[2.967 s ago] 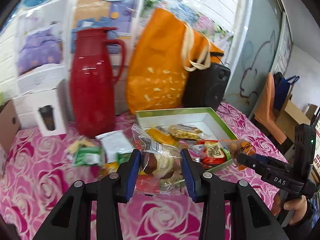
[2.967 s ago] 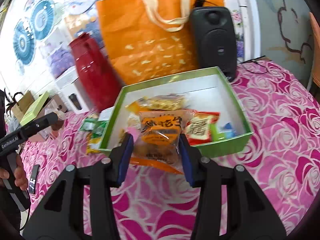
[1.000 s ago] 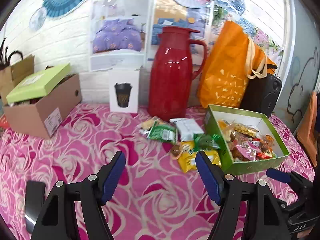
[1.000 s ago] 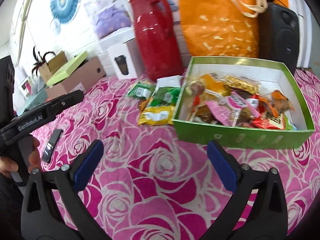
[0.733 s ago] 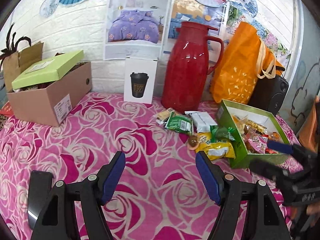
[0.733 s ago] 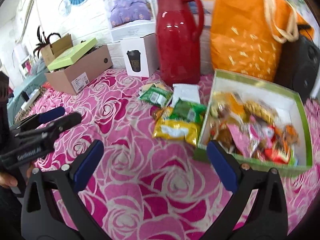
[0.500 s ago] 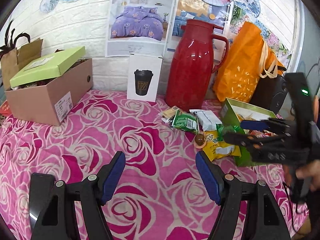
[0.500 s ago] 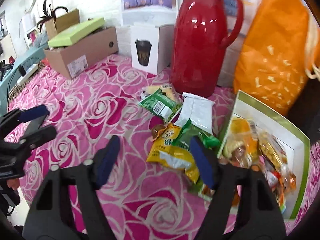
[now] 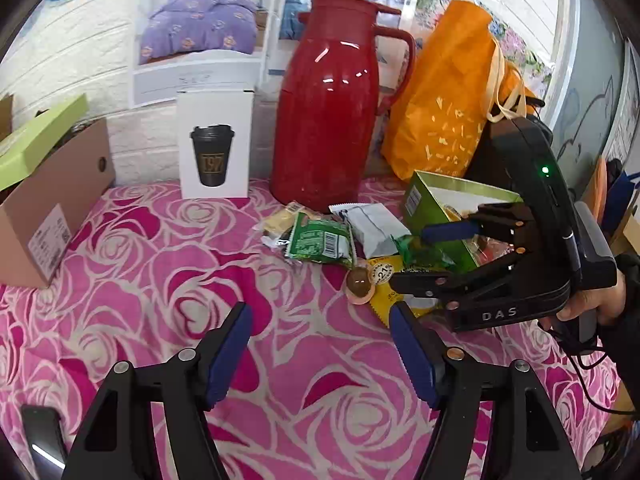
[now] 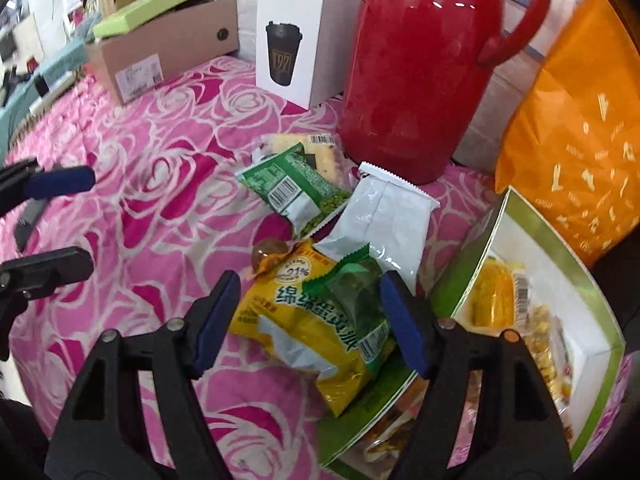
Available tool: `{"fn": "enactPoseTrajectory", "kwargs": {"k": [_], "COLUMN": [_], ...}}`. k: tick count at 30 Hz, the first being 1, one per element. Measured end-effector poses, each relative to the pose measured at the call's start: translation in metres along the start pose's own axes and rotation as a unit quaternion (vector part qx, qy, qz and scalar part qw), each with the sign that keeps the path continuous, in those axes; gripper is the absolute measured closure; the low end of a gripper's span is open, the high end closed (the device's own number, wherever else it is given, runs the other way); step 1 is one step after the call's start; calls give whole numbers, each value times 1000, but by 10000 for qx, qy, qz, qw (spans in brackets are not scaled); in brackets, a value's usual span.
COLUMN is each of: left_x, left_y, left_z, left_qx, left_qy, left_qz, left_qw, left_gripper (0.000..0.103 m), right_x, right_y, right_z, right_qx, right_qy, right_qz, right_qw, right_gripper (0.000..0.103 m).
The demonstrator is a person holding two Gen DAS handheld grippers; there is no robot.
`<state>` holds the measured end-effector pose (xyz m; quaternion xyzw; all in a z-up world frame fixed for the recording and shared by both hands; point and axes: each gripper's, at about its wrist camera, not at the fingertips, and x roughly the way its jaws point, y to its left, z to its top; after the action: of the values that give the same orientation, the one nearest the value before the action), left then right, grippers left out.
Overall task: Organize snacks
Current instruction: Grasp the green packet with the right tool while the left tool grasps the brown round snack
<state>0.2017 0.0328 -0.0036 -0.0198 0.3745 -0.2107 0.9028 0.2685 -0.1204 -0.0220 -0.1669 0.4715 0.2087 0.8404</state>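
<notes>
Having dropped from high above the surface [image 9: 140, 280] within the last second, right tool [image 10: 310, 312] now straddles the yellow packet [image 10: 308, 332] and green packet [image 10: 356, 296] beside the green box [image 10: 560, 240], fingers apart, nothing clamped. Left tool [image 9: 320, 344] back, also apart, empty. Likely next: pinch, lift into box.

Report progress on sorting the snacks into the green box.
Done: several snacks already lie in the green box. In hand: nothing; the open right gripper straddles the yellow packet; the left gripper hangs open. Left: yellow, green and white packets on the cloth.
</notes>
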Motion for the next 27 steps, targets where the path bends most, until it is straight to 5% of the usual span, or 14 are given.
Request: {"fn": "enactPoseTrajectory", "kwargs": {"k": [4, 7, 9, 20, 24, 27], "left_x": [7, 7, 10, 41, 64, 83], "left_y": [-3, 0, 3, -15, -25, -30], "left_z": [0, -5, -5, 4, 12, 18], "left_qx": [39, 59, -8, -23, 24, 53], "left_qy": [88, 123, 169, 393, 555, 580], "left_qz": [-62, -75, -66, -569, -704, -600], "left_qw": [9999, 9999, 9998, 9976, 9960, 9965], "left_gripper": [33, 34, 36, 42, 59, 59], "right_x": [14, 9, 1, -56, -73, -82], "right_y": [-9, 1, 7, 22, 27, 21], "right_z": [1, -5, -12, -80, -121, -140], "right_qx": [68, -27, 75, 1227, 1593, 1894], "right_qy": [192, 293, 272, -680, -781, -865], "right_qz": [-73, -151, -74, 262, 270, 338], "right_qw": [9998, 9995, 9996, 9898, 9838, 9775], "right_gripper": [21, 41, 65, 67, 67, 67]}}
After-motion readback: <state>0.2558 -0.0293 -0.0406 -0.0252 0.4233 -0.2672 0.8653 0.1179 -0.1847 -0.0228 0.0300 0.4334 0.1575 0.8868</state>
